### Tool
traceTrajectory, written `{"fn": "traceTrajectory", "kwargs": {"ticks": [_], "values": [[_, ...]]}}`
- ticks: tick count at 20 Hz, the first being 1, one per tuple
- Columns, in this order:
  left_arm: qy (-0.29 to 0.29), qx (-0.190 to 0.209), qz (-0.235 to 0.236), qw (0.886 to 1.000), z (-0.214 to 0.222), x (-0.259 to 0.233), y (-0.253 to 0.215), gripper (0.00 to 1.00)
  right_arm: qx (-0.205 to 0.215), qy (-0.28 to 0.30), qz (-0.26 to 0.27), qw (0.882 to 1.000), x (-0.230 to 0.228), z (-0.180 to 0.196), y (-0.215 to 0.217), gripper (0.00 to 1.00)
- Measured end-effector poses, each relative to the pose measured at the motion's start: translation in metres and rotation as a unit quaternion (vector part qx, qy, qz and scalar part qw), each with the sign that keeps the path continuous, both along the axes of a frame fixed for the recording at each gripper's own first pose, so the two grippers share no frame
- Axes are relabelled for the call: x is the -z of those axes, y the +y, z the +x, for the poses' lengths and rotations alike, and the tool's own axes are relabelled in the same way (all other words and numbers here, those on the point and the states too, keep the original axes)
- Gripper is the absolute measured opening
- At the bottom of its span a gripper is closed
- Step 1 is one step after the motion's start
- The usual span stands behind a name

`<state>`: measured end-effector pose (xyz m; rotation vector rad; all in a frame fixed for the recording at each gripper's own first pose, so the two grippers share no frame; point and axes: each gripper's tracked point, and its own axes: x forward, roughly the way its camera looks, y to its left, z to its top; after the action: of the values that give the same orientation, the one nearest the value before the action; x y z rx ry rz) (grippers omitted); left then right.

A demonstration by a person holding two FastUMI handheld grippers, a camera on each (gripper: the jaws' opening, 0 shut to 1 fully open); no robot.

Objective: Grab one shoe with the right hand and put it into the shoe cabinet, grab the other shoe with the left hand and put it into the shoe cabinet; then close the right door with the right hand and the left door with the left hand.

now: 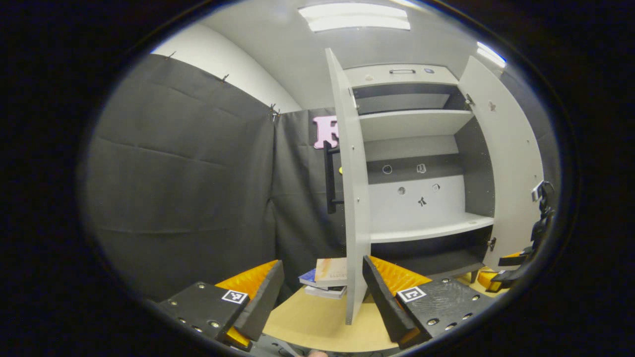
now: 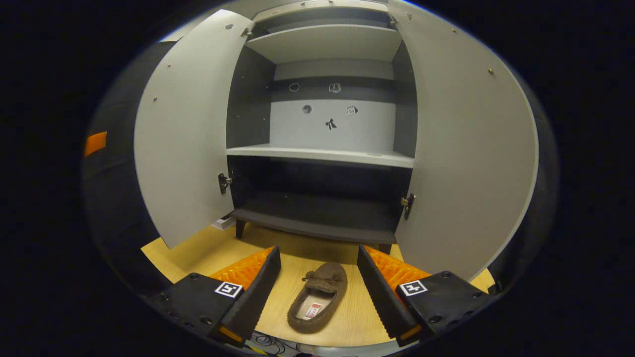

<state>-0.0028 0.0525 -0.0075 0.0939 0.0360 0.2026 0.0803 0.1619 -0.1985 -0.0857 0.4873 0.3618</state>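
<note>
In the right gripper view our right tool point(image 2: 317, 292) hangs with its fingers spread wide, gripping nothing, over the light wooden floor point(image 2: 198, 253). A brown slipper point(image 2: 317, 297) lies flat on that floor in the gap between the two fingers, touching neither, its toe towards the shoe cabinet point(image 2: 322, 148). The cabinet stands just beyond it with both doors swung out: the left door point(image 2: 183, 129) and the right door point(image 2: 471, 148) frame the shelves. The dark bottom shelf point(image 2: 317, 213) and the pale shelf point(image 2: 322, 154) above it carry no shoe (a few small stickers mark the back panel).

In the left gripper view our left tool point(image 1: 322, 302) is likewise open, holding nothing, low over the floor point(image 1: 317, 327). The edge of the cabinet's left door point(image 1: 354, 198) stands upright straight ahead, between the fingers and beyond them, with its dark handle point(image 1: 330, 176) on the outer face. A small stack of books point(image 1: 327, 280) lies on the floor just beside that door. The right tool point(image 1: 516, 270) shows at the far right edge, near the right door point(image 1: 511, 163).
</note>
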Motion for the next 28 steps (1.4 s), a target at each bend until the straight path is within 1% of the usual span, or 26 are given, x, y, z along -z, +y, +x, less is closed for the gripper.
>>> {"fn": "traceTrajectory", "kwargs": {"ticks": [1,2,3,4,6,8,9,10,11,12,14,15,16,17,18,20,21,22,23,24,25,26,27,28], "values": [[0.002,-0.002,0.001,1.0,0.001,0.002,0.001,1.0,-0.005,0.017,-0.003,1.0,0.015,0.0,0.004,0.99],[0.005,-0.005,0.001,1.0,0.004,0.003,0.004,1.0,-0.013,0.036,-0.006,0.999,0.028,-0.002,0.007,0.94],[0.009,-0.008,0.001,1.0,0.005,0.005,0.005,1.0,-0.022,0.057,-0.007,0.998,0.041,-0.006,0.012,0.99],[0.013,-0.011,0.001,1.0,0.006,0.007,0.007,1.0,-0.027,0.073,-0.006,0.997,0.051,-0.007,0.016,0.99],[0.02,-0.019,0.002,1.0,0.005,0.01,0.011,1.0,-0.033,0.103,-0.008,0.994,0.073,-0.009,0.023,0.93],[0.021,-0.027,0.003,0.999,0.003,0.011,0.017,1.0,-0.035,0.131,-0.009,0.991,0.091,-0.011,0.028,0.92],[0.023,-0.032,0.004,0.999,0.002,0.011,0.02,0.93,-0.034,0.142,-0.01,0.989,0.101,-0.011,0.03,0.92],[0.027,-0.037,0.005,0.999,0.001,0.012,0.024,0.96,-0.032,0.153,-0.013,0.988,0.107,-0.011,0.03,0.79],[0.03,-0.042,0.006,0.999,0.001,0.014,0.027,0.93,-0.031,0.166,-0.015,0.985,0.116,-0.013,0.032,0.78],[0.032,-0.046,0.006,0.998,0.0,0.015,0.03,0.93,-0.031,0.179,-0.018,0.983,0.123,-0.013,0.034,0.84],[0.038,-0.053,0.005,0.998,0.003,0.018,0.037,0.93,-0.031,0.2,-0.025,0.979,0.136,-0.013,0.038,0.85],[0.041,-0.057,0.004,0.998,0.001,0.02,0.039,1.0,-0.032,0.21,-0.029,0.977,0.144,-0.013,0.04,0.85],[0.043,-0.06,0.003,0.997,0.001,0.021,0.042,0.93,-0.032,0.218,-0.034,0.975,0.151,-0.012,0.043,0.85],[0.045,-0.064,0.001,0.997,-0.002,0.022,0.044,0.93,-0.03,0.224,-0.039,0.973,0.158,-0.011,0.045,0.78],[0.045,-0.066,0.001,0.997,-0.002,0.021,0.046,0.93,-0.03,0.231,-0.046,0.971,0.163,-0.008,0.046,0.85],[0.043,-0.07,0.006,0.997,-0.006,0.016,0.048,0.93,-0.028,0.247,-0.058,0.967,0.173,-0.006,0.048,0.85],[0.043,-0.071,0.01,0.996,-0.006,0.016,0.048,1.0,-0.021,0.259,-0.066,0.963,0.181,-0.008,0.045,0.78],[0.044,-0.072,0.014,0.996,-0.006,0.015,0.049,0.93,-0.014,0.267,-0.076,0.96,0.187,-0.007,0.042,0.58],[0.045,-0.073,0.016,0.996,-0.006,0.017,0.049,0.93,-0.006,0.266,-0.081,0.961,0.19,-0.004,0.039,0.52],[0.047,-0.074,0.017,0.996,-0.007,0.016,0.049,0.93,0.004,0.262,-0.089,0.961,0.189,-0.001,0.033,0.34],[0.047,-0.074,0.016,0.996,-0.007,0.017,0.048,0.93,0.004,0.267,-0.081,0.96,0.189,-0.002,0.035,0.2],[0.047,-0.073,0.015,0.996,-0.007,0.017,0.048,1.0,-0.003,0.269,-0.075,0.96,0.186,-0.002,0.035,0.13],[0.046,-0.072,0.013,0.996,-0.008,0.017,0.047,0.93,-0.008,0.268,-0.068,0.961,0.183,-0.002,0.033,0.12],[0.046,-0.069,0.011,0.997,-0.007,0.017,0.044,0.85,0.001,0.261,-0.066,0.963,0.179,-0.001,0.027,0.09]]}}
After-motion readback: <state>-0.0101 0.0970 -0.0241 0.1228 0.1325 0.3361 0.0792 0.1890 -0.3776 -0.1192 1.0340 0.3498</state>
